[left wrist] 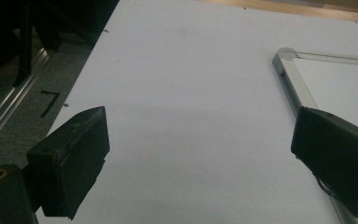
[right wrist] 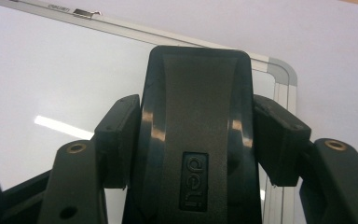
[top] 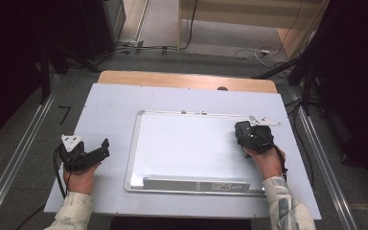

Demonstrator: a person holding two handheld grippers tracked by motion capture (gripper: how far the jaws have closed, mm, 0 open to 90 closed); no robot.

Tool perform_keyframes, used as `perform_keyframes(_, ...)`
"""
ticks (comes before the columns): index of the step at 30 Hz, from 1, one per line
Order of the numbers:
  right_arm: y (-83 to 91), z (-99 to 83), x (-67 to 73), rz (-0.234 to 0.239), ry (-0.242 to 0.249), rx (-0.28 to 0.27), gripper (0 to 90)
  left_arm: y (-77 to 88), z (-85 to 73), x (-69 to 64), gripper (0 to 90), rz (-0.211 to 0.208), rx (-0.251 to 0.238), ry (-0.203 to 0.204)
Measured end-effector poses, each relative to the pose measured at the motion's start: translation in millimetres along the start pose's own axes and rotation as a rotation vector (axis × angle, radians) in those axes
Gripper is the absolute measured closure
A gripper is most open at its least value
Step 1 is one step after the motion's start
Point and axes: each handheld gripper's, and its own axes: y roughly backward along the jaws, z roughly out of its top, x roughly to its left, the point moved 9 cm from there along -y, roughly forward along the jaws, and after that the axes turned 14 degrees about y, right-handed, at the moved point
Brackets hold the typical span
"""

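The right gripper (right wrist: 198, 140) is clamping a black whiteboard eraser (right wrist: 198, 135) by its two long sides and is holding it over the far right corner of the whiteboard (top: 182, 143), just inside the aluminium frame (right wrist: 279, 77). The main risk here is that the eraser is catching on that raised frame rail, or on the small metal hanger clip (top: 264, 121) just beyond it, if a stroke is running too far outward; a snag could be twisting the eraser in the pads or shoving the board across the white tabletop (top: 110, 105). The board is lying loose, so hard sideways pressure is likely to be sliding it. Open room is lying toward the person and to the left, across the bare board face. The left gripper (left wrist: 200, 154) is hanging open and empty beside the board's left edge, holding nothing down.
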Motion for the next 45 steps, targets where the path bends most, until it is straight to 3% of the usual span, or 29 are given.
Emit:
perform_keyframes(18,-30.2,-2.5,-21.2,-0.082,-0.07,0.072,36.3,0.0,0.1,0.7,4.5,0.002,0.001,0.002)
perform_keyframes(23,-37.3,-5.7,-27.0,-0.07,-0.146,0.093,36.4,-0.4,-0.1,1.1,4.5,0.002,0.003,0.0)
perform_keyframes(40,-44.9,0.0,-32.0,-0.063,-0.161,0.095,35.4,-0.3,-0.2,0.9,4.5,0.002,0.004,0.001)
perform_keyframes(45,-42.3,3.0,-33.8,-0.088,-0.122,0.066,30.2,-0.2,-0.2,1.7,4.5,0.004,0.004,0.003)
